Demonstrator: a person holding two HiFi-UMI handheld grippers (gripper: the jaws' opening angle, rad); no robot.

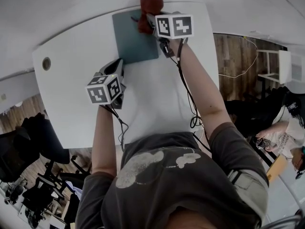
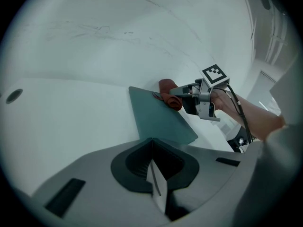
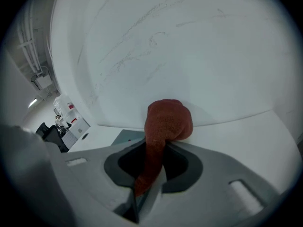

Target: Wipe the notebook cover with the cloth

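Right tongs (image 3: 150, 152) pinch the red cloth (image 1: 151, 5) at the green notebook's (image 1: 133, 39) 1 o'clock corner. Left tongs (image 2: 152, 148), closed and empty, are at its 7 o'clock.

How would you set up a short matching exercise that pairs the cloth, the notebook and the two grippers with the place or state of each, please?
Things
1. cloth
2. notebook
3. left gripper
4. right gripper

Place or state
a. dark teal, lying flat on the white table
b. jaws together with nothing between them
c. red and bunched up at the notebook's far edge
d. jaws clamped on the cloth

Pairs: 1-c, 2-a, 3-b, 4-d
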